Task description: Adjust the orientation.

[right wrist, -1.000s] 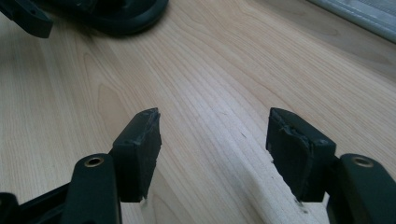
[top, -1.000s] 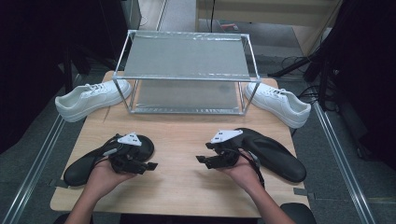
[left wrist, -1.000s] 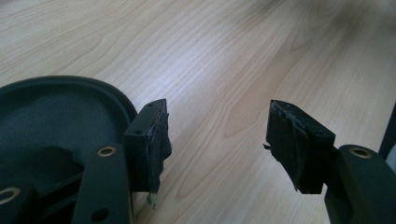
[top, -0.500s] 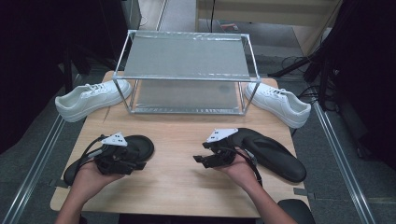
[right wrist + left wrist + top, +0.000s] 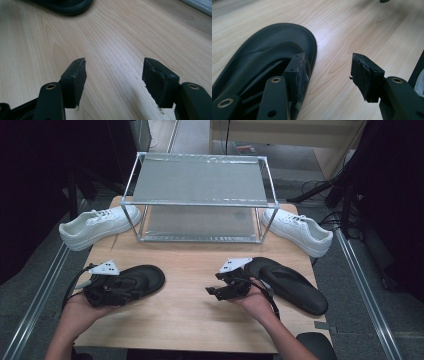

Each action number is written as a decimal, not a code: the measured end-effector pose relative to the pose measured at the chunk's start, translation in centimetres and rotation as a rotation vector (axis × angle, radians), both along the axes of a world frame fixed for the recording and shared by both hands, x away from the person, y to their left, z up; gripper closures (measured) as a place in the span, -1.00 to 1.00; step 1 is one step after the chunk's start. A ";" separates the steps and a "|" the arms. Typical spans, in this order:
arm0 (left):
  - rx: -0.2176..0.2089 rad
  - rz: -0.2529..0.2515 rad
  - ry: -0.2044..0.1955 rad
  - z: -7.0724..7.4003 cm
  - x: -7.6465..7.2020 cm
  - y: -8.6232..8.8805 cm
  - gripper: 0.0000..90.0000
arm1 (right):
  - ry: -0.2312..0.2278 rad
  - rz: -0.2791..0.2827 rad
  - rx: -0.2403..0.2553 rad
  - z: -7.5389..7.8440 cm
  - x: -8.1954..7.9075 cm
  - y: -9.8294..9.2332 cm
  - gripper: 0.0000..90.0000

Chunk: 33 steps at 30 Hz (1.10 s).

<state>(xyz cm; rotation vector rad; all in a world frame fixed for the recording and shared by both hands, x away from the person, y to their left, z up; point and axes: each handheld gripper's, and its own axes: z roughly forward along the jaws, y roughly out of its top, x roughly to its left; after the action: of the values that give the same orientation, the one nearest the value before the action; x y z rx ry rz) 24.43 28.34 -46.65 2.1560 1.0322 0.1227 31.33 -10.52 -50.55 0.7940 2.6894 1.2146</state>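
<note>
Near the tabletop's (image 5: 195,320) front-left corner in the high view, the left gripper (image 5: 127,292) sits over the heel end of a black sandal (image 5: 145,276), whose toe points toward the middle of the table. The right gripper (image 5: 216,291) hovers over bare wood at front centre, just left of a second black sandal (image 5: 292,287) lying toward the right edge. A two-shelf metal rack (image 5: 200,195) stands at the back edge, with a white sneaker (image 5: 95,225) on either side.

From the left gripper view, the jaws have just been closing a little yet stand apart: one pad (image 5: 298,75) lies inside the sandal's (image 5: 262,55) footbed, the other (image 5: 362,75) out over wood, so the sandal's side rim sits between them, unpinched.

From the right gripper view, the jaws gape wide over empty wood.

My reading is that the left sandal's pickup is the step in hand; next the pads must clamp the rim firmly before lifting.
</note>
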 end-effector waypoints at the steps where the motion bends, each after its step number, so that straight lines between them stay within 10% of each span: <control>1: 0.005 0.004 -0.001 0.0 -0.1 0.3 0.02 | 0.000 -0.001 0.000 0.0 0.0 0.0 -0.18; 15: 0.005 0.038 0.054 -2.6 0.4 2.3 0.04 | -0.001 0.001 -0.013 -0.1 0.0 0.1 -0.18; 33: 0.035 -0.009 0.095 -4.0 0.7 2.6 0.62 | -0.005 0.007 -0.026 -0.3 -0.1 0.3 -0.18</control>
<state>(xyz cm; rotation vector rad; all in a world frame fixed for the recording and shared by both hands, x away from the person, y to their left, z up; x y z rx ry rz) 25.17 30.97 -50.63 2.2160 1.0812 0.0350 31.27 -10.20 -50.82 0.7775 2.7008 1.1789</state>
